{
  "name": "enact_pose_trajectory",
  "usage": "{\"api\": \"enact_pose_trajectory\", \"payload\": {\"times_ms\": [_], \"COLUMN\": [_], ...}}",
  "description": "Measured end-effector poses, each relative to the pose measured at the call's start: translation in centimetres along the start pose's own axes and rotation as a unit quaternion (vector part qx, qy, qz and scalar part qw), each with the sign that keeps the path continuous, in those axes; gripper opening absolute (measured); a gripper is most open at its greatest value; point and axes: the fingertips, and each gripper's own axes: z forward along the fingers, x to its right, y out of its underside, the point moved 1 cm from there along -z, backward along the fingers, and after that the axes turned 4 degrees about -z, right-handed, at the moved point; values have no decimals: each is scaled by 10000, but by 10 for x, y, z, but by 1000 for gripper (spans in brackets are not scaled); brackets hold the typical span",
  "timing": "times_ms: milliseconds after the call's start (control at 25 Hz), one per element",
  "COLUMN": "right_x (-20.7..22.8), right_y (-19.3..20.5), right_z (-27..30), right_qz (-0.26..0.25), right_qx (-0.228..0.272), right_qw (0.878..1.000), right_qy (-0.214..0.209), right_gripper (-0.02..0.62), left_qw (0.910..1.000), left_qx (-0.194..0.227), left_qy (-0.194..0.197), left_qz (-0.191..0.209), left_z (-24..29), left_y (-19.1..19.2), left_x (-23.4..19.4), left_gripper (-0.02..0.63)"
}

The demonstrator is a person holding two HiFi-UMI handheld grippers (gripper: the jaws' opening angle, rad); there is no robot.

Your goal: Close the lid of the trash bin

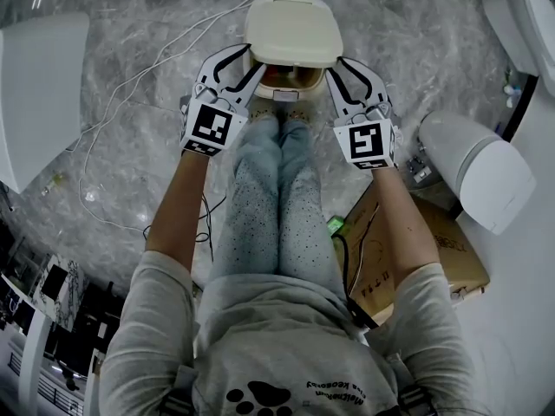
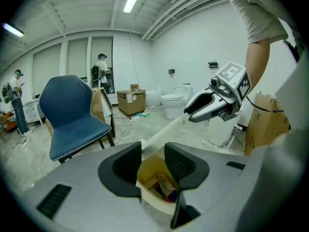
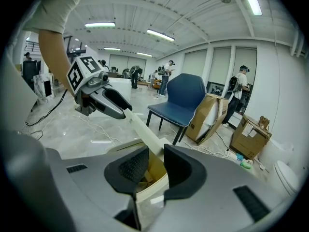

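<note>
Two grippers flank the cream lid (image 1: 290,29) of the trash bin (image 1: 305,79), at the upper centre of the head view.

The lid is tilted, part-way down, so the front of the bin's mouth stays uncovered and rubbish (image 1: 279,76) shows inside. The left gripper (image 1: 247,63) reaches in at the lid's left front corner and the right gripper (image 1: 342,69) at its right front corner. Each gripper's own view shows its dark jaws standing apart, pressing on nothing, with the bin's rim and contents in the gap. The lid's front edge slants up to the tip of the opposite gripper. The bin stands on a grey marbled floor (image 1: 416,42) just past the person's feet.
</note>
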Motion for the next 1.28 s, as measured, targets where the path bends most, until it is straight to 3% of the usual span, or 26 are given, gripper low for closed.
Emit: {"api": "enact_pose_trajectory", "payload": {"times_ms": [1080,1280], "right_x": [-50,-56], "right_y": [57,65], "right_z": [11,14], "right_qz": [-166,-273], "right_qx": [-489,-577], "right_qw": [9982,9975], "right_qy": [-291,-303], "right_gripper": [120,120], "left_qw": [9979,9974], "left_qx": [-607,-694], "left_qy": [171,125], "left_qz": [123,-126], "left_z": [5,7], "left_y": [72,85], "left_x": [24,23], "left_gripper": [166,153]}}
